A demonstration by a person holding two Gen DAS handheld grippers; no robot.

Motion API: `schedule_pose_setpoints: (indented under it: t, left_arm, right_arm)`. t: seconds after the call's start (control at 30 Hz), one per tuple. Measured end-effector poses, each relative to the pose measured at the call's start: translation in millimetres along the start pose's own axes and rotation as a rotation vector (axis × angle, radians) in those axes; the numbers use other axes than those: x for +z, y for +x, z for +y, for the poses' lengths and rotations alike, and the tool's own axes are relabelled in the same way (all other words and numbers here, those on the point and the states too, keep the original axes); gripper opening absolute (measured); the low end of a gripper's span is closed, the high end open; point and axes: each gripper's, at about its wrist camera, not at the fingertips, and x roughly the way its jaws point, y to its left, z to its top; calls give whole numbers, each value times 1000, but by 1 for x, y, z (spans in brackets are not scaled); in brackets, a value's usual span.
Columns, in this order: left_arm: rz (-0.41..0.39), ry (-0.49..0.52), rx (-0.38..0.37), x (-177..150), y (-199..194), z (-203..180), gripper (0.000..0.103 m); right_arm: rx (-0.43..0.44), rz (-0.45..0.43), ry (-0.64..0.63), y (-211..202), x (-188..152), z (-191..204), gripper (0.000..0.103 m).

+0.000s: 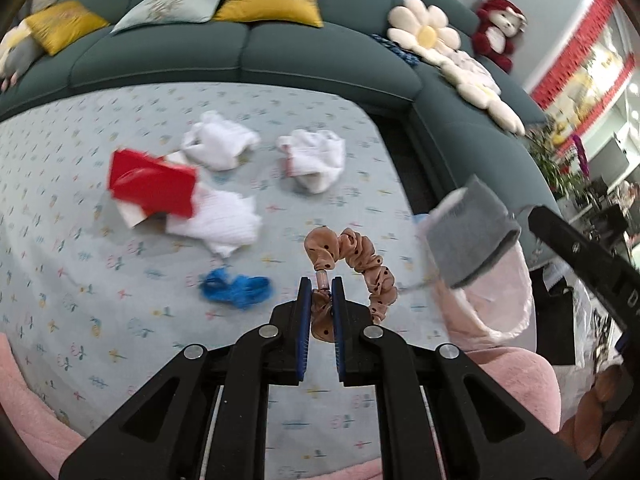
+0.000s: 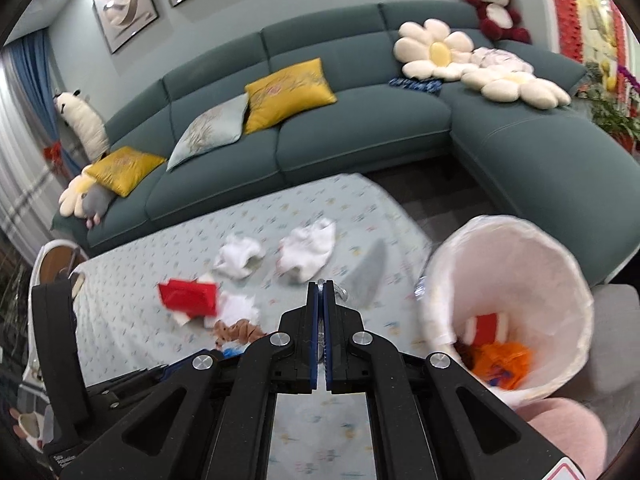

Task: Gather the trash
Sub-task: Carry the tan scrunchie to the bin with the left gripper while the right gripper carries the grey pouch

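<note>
The left hand-held gripper (image 1: 320, 286) is nearly closed, its blue pads clamped on one end of a brown dotted scrunchie band (image 1: 352, 256), which curls up and to the right of the jaws above the bench (image 1: 80, 160) with its pale flowered cloth. The right hand-held gripper (image 2: 321, 286) has its jaws pressed fully together on a thin silvery cord or wire; a grey felt piece (image 2: 370, 276) hangs at the far end of that cord, blurred, so how it is attached I cannot tell. In the left wrist view the same grey piece sits just beside the rim of the bin.

The bin (image 2: 448, 280), lined with a white bag, stands at the right end of the bench. Inside it lie an orange crumpled bag (image 2: 504, 360) and a red-and-white wrapper (image 2: 486, 326).

Still on the bench: three white crumpled tissues (image 1: 220, 146) (image 1: 316, 158) (image 1: 220, 222), a red carton (image 1: 154, 184) touching the nearest tissue, and a blue tangle of string (image 1: 236, 288) just left of the left hand-held gripper
</note>
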Motion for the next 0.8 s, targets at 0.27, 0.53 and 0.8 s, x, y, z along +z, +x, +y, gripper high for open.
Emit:
schedule_pose_setpoints:
  t: [0.27,0.53,0.8]
  left_arm:
    - [7,90,-41,8,12,-58,10]
    - [14,180,-74,11,26,-111,10]
    - [39,252,-97,12,44,-150,10]
  right_arm:
    - [-82,-45,47,-21,20,-64,2]
    - [-151,-56,90,-27,23,-112,2]
    - [-182,-42,124,-27,17,-147,2]
